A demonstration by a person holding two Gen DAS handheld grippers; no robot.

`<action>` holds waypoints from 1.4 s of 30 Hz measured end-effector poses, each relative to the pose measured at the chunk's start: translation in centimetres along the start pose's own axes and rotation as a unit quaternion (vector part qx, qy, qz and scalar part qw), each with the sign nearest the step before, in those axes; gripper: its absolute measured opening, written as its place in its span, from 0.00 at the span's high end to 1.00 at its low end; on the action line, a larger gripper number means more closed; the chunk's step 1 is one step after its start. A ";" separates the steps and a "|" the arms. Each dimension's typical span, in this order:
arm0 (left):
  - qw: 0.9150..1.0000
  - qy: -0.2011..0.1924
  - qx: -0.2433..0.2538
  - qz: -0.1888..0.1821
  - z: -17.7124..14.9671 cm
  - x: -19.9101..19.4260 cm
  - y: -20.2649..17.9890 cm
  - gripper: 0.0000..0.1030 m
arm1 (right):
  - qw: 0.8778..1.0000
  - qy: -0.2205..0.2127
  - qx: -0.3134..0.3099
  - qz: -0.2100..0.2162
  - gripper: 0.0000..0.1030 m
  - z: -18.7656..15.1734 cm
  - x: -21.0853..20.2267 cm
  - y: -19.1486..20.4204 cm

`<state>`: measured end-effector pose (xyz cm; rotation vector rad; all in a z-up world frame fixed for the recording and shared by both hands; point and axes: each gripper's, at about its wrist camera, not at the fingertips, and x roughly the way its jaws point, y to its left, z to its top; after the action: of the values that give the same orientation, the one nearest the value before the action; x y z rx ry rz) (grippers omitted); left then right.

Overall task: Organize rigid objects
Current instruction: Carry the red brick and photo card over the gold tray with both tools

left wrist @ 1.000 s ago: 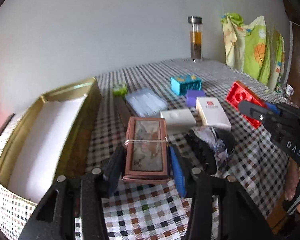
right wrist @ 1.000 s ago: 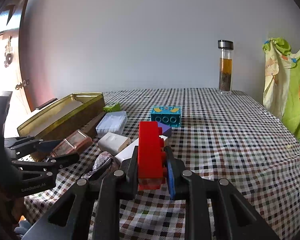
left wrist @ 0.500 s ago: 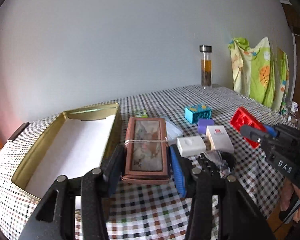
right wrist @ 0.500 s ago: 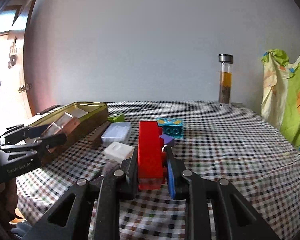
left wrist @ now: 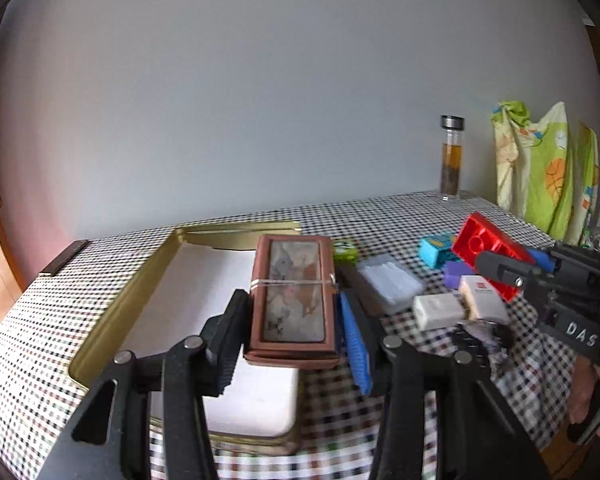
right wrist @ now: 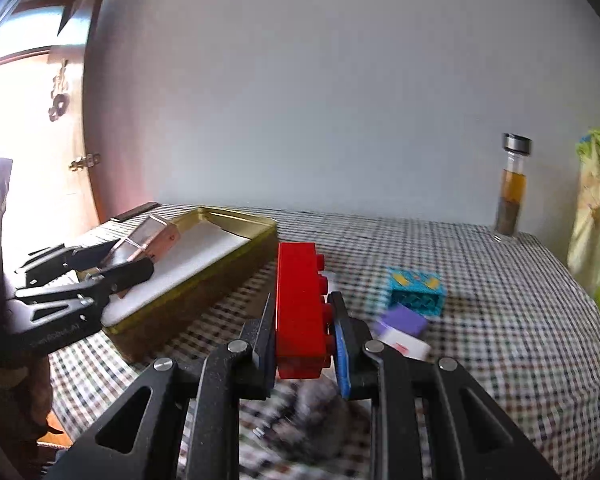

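Brown framed case (left wrist: 293,297), clamped in the left gripper (left wrist: 294,320), hangs over the gold tin (left wrist: 120,308); right gripper (right wrist: 302,332) beside the tin grips a red brick (right wrist: 300,308).

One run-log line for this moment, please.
left claw: shut on brown case, over gold tin | right claw: shut on red brick, above table

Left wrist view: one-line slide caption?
Left gripper clamps a brown rubber-banded rectangular case over the open gold metal tin on the checkered tablecloth.
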<state>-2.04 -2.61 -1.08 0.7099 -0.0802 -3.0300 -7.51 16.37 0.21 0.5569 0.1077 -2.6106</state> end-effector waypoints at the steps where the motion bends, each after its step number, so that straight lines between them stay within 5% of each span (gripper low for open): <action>1: 1.000 0.001 -0.002 0.003 0.0 0.1 0.4 0.56 | 1.000 0.001 -0.002 0.004 0.76 0.3 0.2 0.3; 21: 0.998 0.035 -0.016 0.051 0.2 3.2 6.5 0.56 | 0.995 0.045 -0.060 0.070 0.76 5.3 8.5 8.2; 42: 0.994 0.078 -0.013 0.070 0.9 6.4 10.2 0.56 | 0.988 0.097 -0.092 0.076 0.76 5.5 15.1 11.8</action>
<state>-8.04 -13.00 -2.52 0.8945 -0.0825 -2.8269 -16.31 -1.48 -0.61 0.7226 0.3505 -2.3637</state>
